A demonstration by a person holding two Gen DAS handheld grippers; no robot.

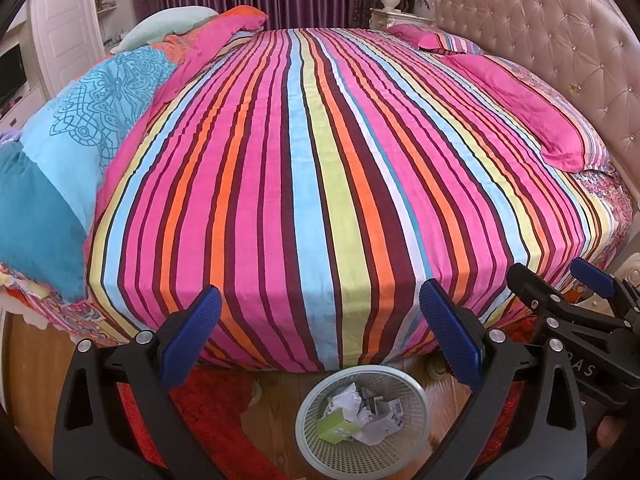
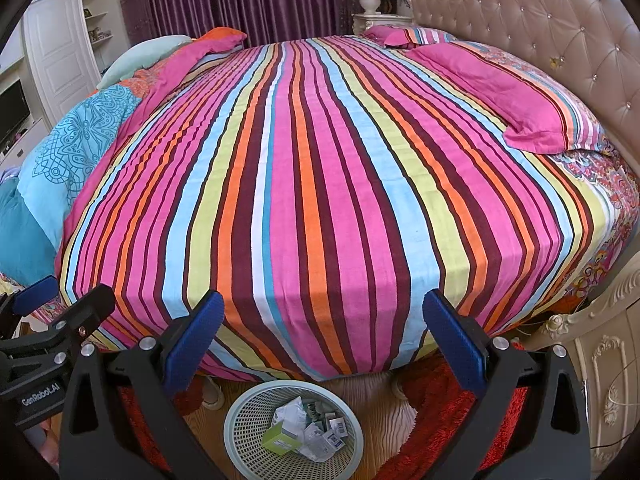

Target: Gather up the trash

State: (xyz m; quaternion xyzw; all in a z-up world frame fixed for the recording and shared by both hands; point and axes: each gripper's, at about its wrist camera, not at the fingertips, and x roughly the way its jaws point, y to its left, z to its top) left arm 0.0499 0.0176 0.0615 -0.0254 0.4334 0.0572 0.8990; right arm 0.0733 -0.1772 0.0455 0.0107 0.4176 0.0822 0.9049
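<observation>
A pale mesh waste basket (image 1: 416,400) stands on the wooden floor at the foot of the bed, low in both views (image 2: 240,412). Inside it lie crumpled white papers (image 1: 348,398), a green box (image 1: 334,428) and small barcode-labelled cartons (image 2: 334,428). My left gripper (image 1: 320,296) hangs open above and before the basket, nothing between its blue pads (image 1: 192,336). My right gripper (image 2: 322,302) is open too and holds nothing. Each gripper shows at the edge of the other's view: the right one (image 1: 560,276), the left one (image 2: 64,288).
A wide bed with a striped cover (image 1: 320,160) fills the middle. Pink pillows (image 1: 532,108) lie by the tufted headboard (image 1: 560,32); a blue quilt (image 1: 80,120) is heaped at left. A red rug (image 2: 448,400) flanks the basket. A carved cabinet (image 2: 600,360) stands at right.
</observation>
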